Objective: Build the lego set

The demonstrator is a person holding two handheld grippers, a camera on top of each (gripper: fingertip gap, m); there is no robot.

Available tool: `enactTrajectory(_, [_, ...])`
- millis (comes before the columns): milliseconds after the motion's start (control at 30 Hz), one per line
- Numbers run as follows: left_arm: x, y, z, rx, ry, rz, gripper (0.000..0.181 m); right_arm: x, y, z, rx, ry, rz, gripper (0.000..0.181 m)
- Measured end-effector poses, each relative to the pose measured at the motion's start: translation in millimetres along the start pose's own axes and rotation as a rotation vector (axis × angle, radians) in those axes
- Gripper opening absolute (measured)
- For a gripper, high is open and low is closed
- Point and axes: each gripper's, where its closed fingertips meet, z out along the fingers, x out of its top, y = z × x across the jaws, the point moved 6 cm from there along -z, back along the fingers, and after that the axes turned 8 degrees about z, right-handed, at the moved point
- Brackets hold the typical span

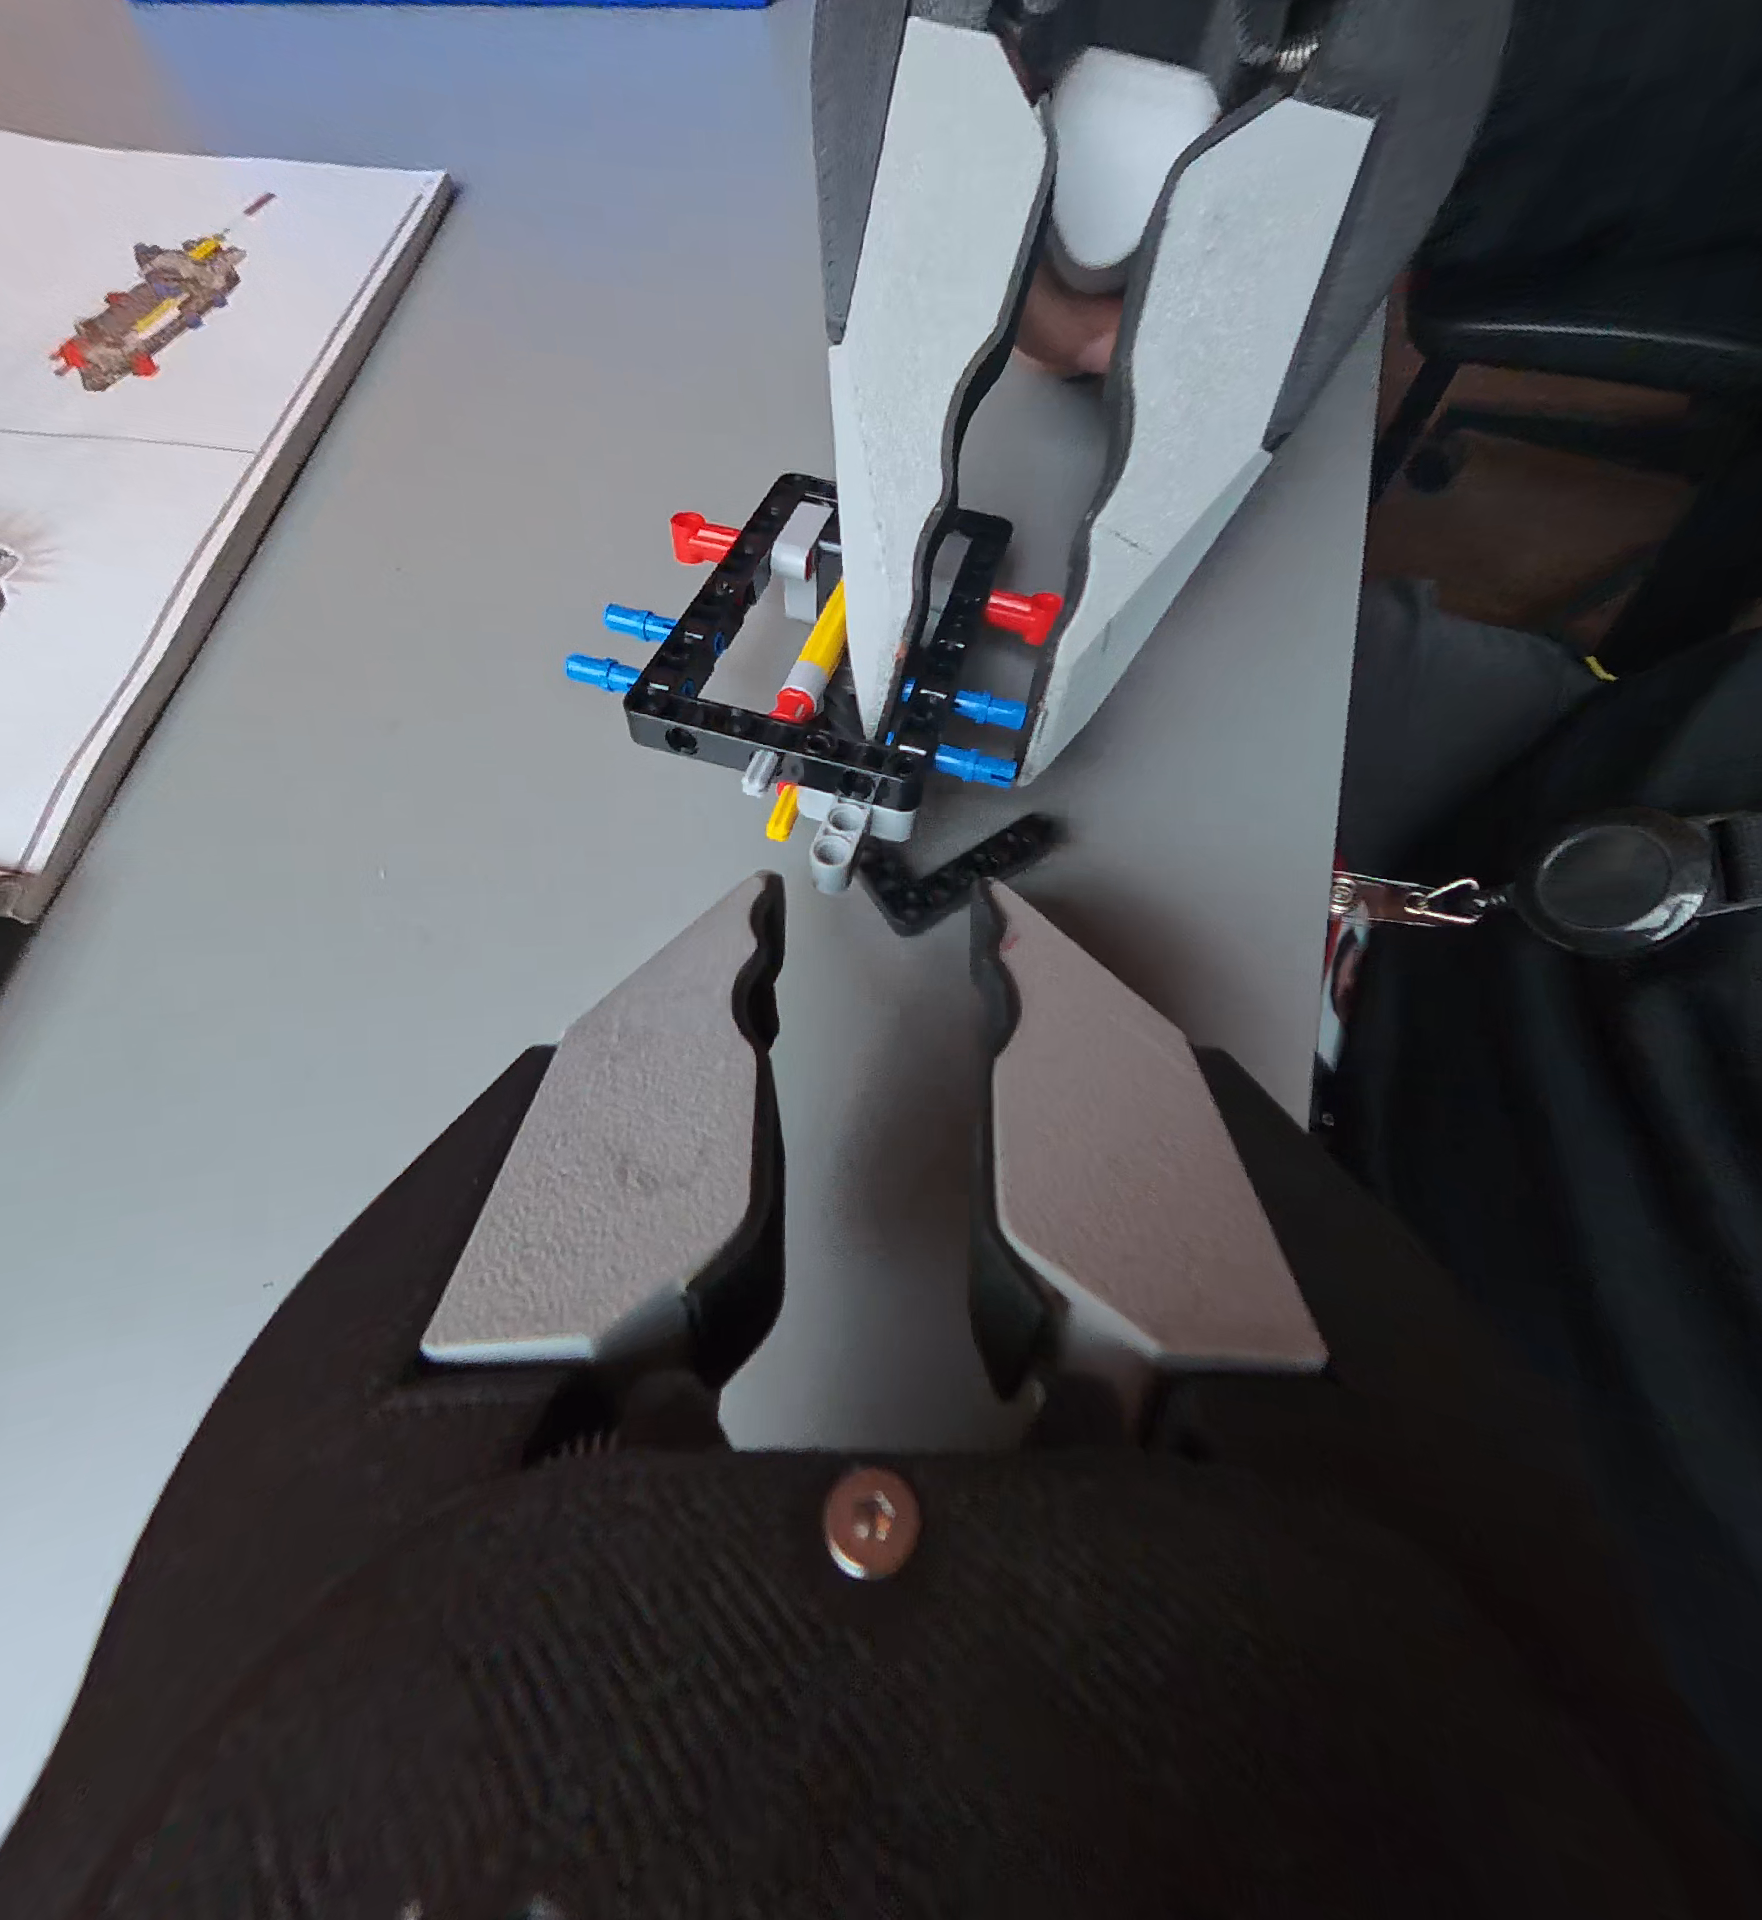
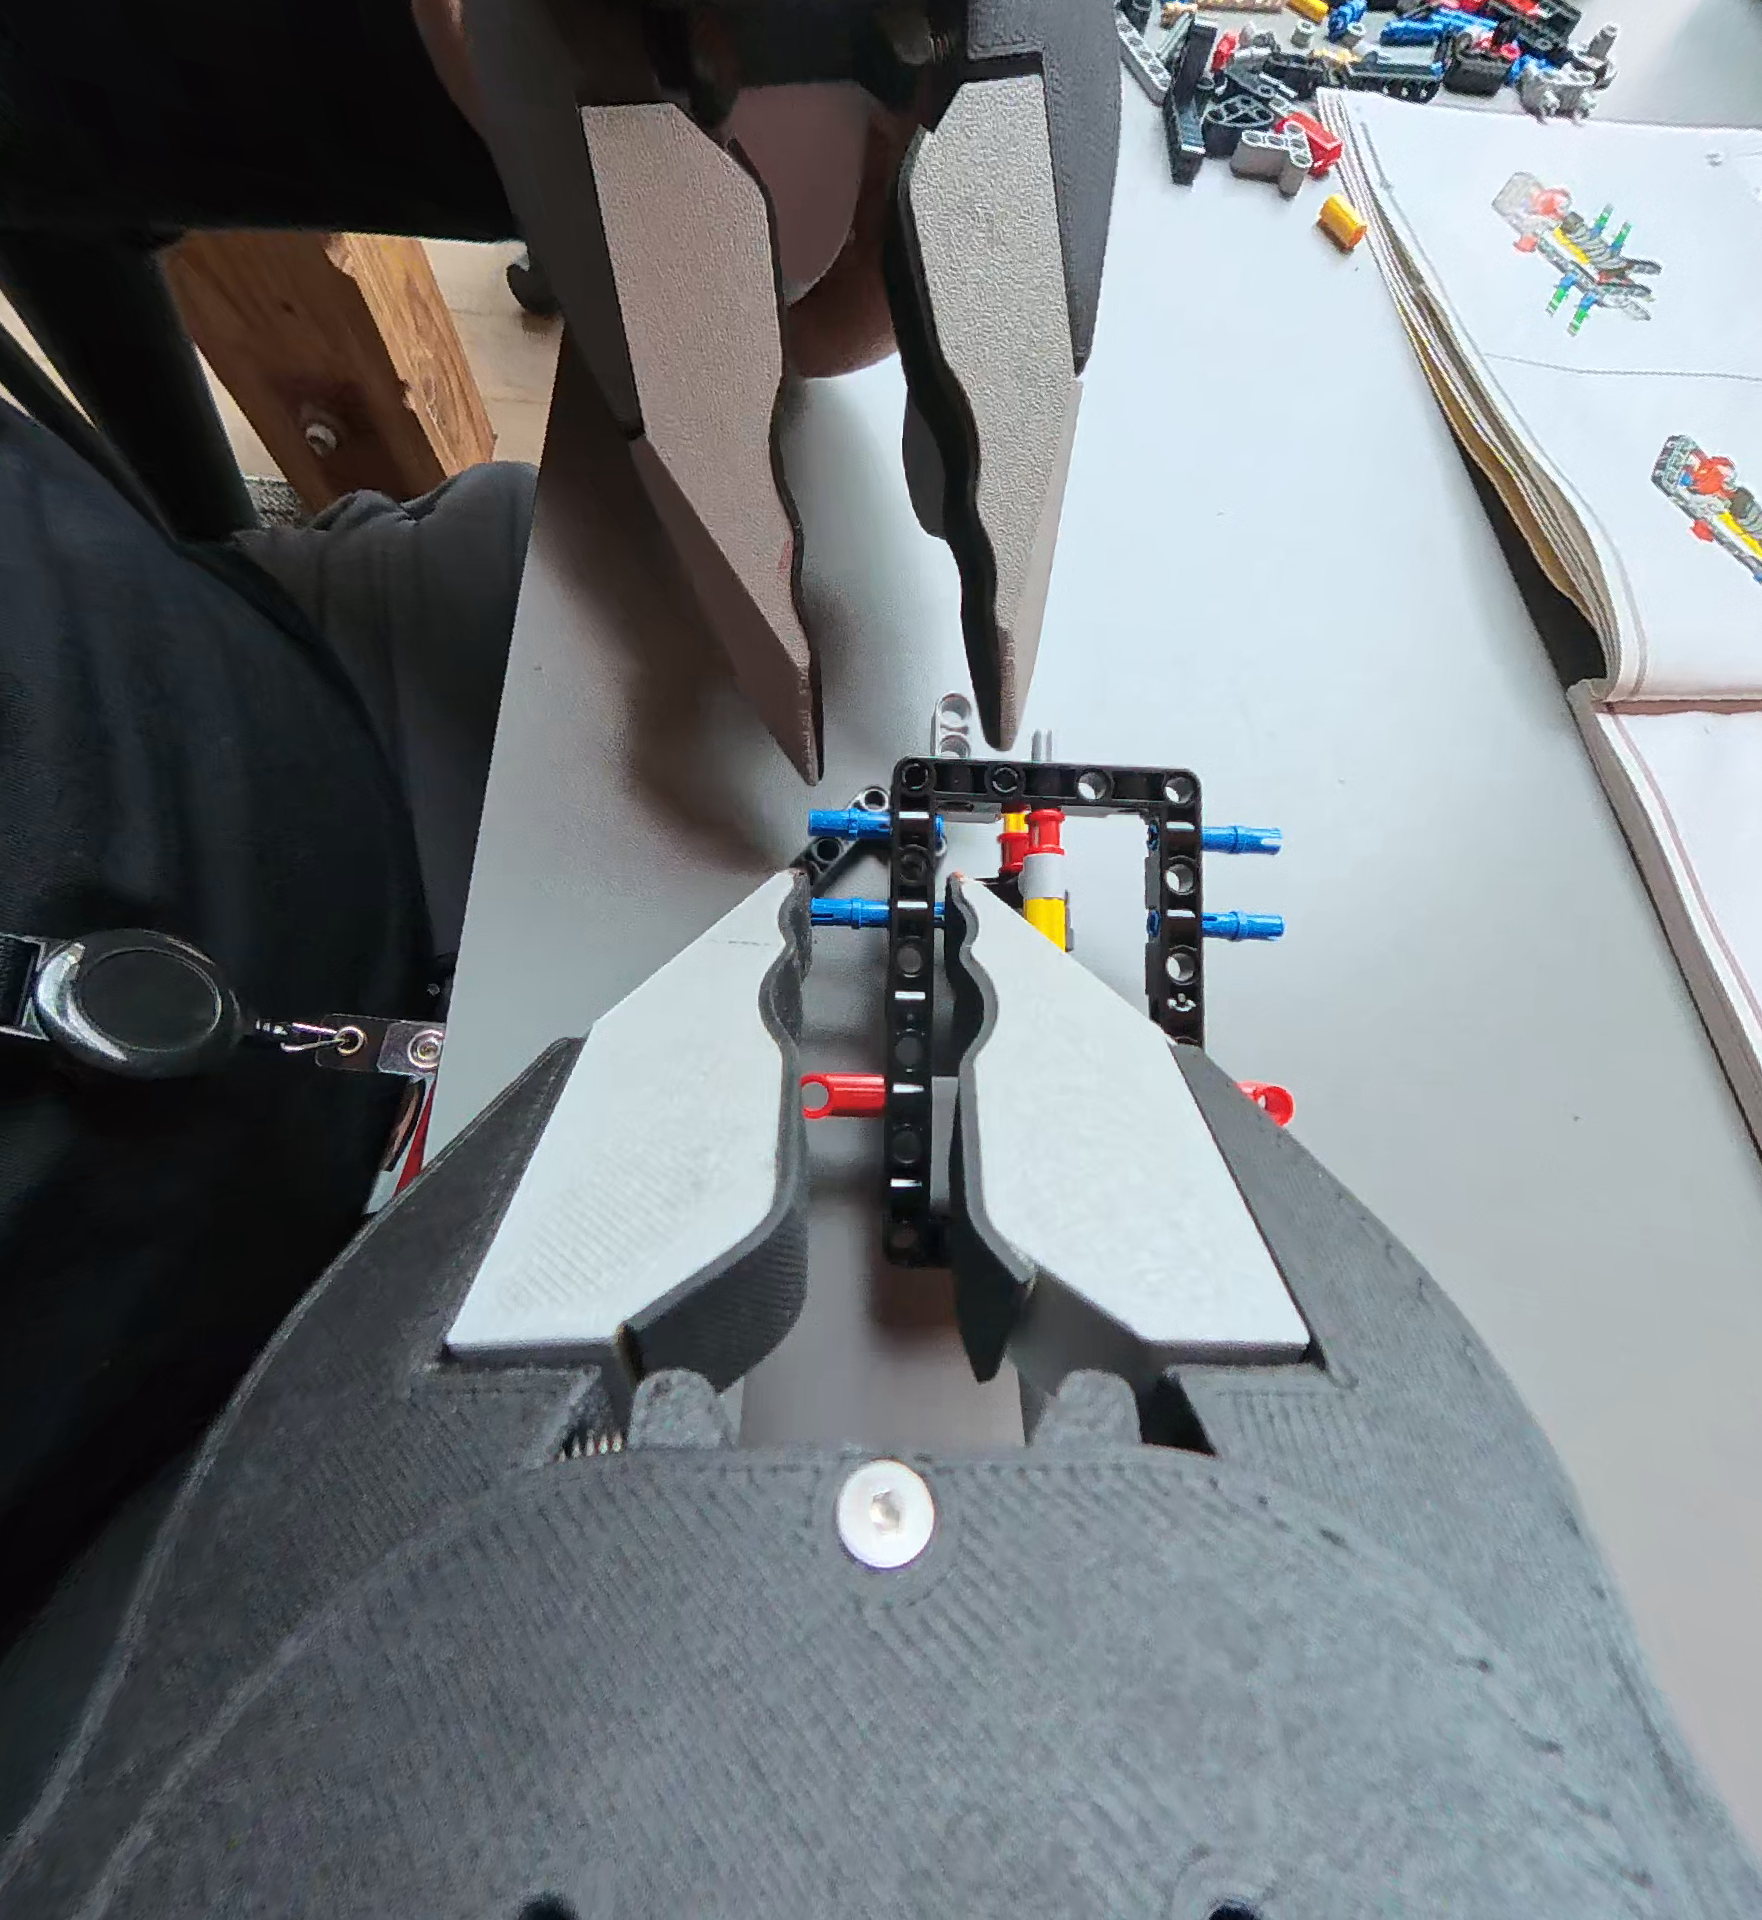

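Right wrist view puts your right gripper astride one long side of the black frame, jaws narrowed around that beam, though whether the pads actually pinch it you cannot tell. The frame lies flat on the desk near its front edge. Your left gripper hovers empty, jaws parted, just short of the frame's end and a loose black L-shaped beam.

You are early, judging by the frame: it carries blue pins, red pins and a yellow axle, while a pile of loose parts waits at the far end (most of the build, probably). The open instruction booklet lies beside the frame. The opposing gripper tips crowd the frame's end.
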Motion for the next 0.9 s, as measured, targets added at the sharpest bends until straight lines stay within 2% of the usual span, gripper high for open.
enactTrajectory(100, [-4, -1, 0, -0.012, -0.028, -0.049, 0.036, -1, 4, -5, -0.033, -0.002, 0.006, 0.022])
enactTrajectory(267, [-6, 1, -14, 0.038, -0.008, -0.098, 0.013, 5, 5, -25, -0.035, 0.084, 0.050, 0.033])
enactTrajectory(367, [-3, 4, -8, -0.041, -0.025, -0.194, 0.019, 6, 2, -29, -0.022, 0.099, 0.066, 0.036])
enactTrajectory(467, [-4, 7, -3, -0.028, -0.076, -0.199, 0.023, 3, -2, -29, -0.037, 0.081, 0.053, 0.037])
enactTrajectory(600, [-2, 15, -3, 0.042, -0.094, -0.098, 0.018, -5, -14, -25, -0.003, 0.058, 0.067, 0.033])
enactTrajectory(700, [-3, 13, 3, 0.056, -0.151, -0.083, 0.027, -9, -26, -17, 0.018, 0.016, 0.074, 0.033])
enactTrajectory(900, [-3, 15, 13, -0.004, -0.149, -0.085, 0.018, -8, -29, 10, -0.141, -0.066, 0.125, 0.027])
